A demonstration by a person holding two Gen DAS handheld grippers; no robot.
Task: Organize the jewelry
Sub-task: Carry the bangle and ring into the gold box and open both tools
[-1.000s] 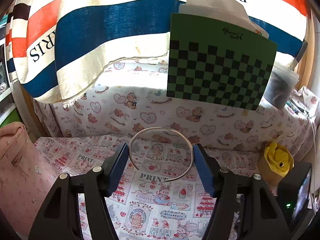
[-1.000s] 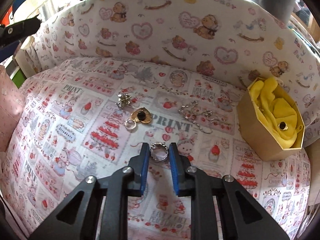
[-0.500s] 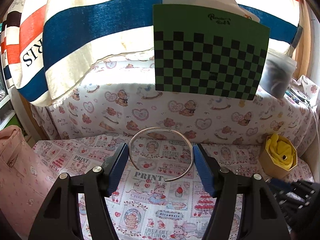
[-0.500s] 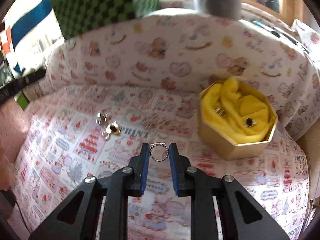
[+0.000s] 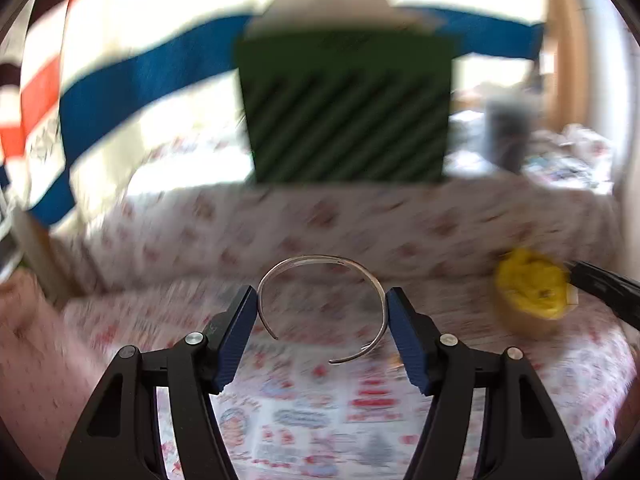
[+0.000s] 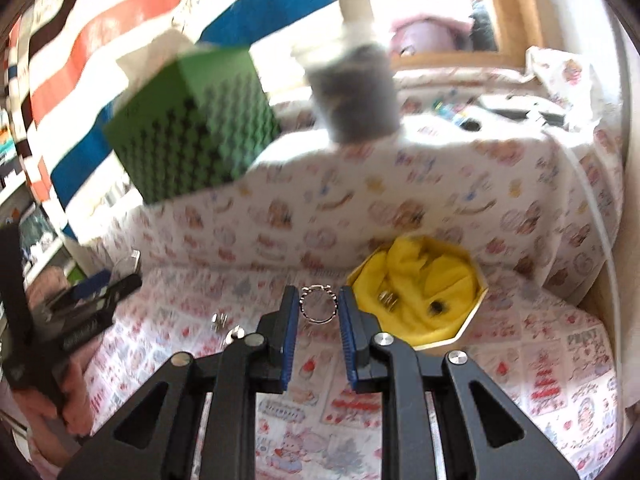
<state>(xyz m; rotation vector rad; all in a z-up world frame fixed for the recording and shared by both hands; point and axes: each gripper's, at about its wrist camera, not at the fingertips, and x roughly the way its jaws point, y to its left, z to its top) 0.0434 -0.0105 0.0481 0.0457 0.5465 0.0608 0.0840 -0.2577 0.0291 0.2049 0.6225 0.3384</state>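
Box (image 6: pixel 472 316) right of earrings (image 6: pixel 224 322) on cloth (image 6: pixel 540 360).

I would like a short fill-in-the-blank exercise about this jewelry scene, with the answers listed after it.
1. The left claw holds an open silver ____.
2. The right claw holds a small ____.
3. The cloth inside the box is ____ in colour.
4. The board behind the table has a black and ____ pattern.

Answers: bracelet; ring; yellow; green
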